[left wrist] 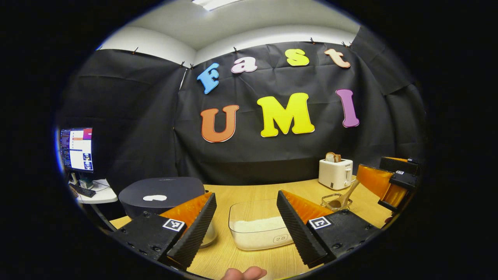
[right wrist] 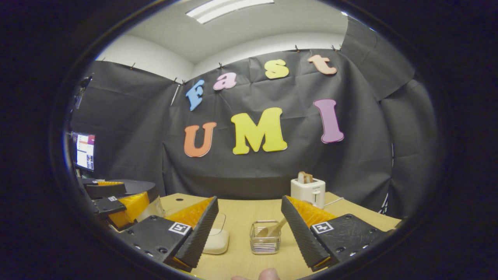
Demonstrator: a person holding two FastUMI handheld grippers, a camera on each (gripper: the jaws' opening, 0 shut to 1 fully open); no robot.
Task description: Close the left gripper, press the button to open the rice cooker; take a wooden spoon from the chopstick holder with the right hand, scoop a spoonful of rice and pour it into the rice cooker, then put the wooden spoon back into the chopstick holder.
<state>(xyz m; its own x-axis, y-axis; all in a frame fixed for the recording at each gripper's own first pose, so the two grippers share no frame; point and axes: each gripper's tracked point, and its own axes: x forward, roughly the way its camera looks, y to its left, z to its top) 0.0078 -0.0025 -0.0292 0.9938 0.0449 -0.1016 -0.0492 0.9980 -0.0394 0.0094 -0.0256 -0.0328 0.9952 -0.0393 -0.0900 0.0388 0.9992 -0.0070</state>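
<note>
The left gripper (left wrist: 248, 229) is spread wide; the closed black round rice cooker (left wrist: 161, 196) sits ahead to its left. The right gripper (right wrist: 249, 233) is spread too, with the wooden spoon (right wrist: 272, 230) in the clear wire holder (right wrist: 265, 240) just ahead between its fingers.

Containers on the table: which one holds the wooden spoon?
The small clear holder, with the spoon leaning in it. The larger clear tub holds only rice; the cooker is closed.

Toaster (left wrist: 335, 174) with bread (left wrist: 333, 157), monitor (left wrist: 77, 149)
</note>
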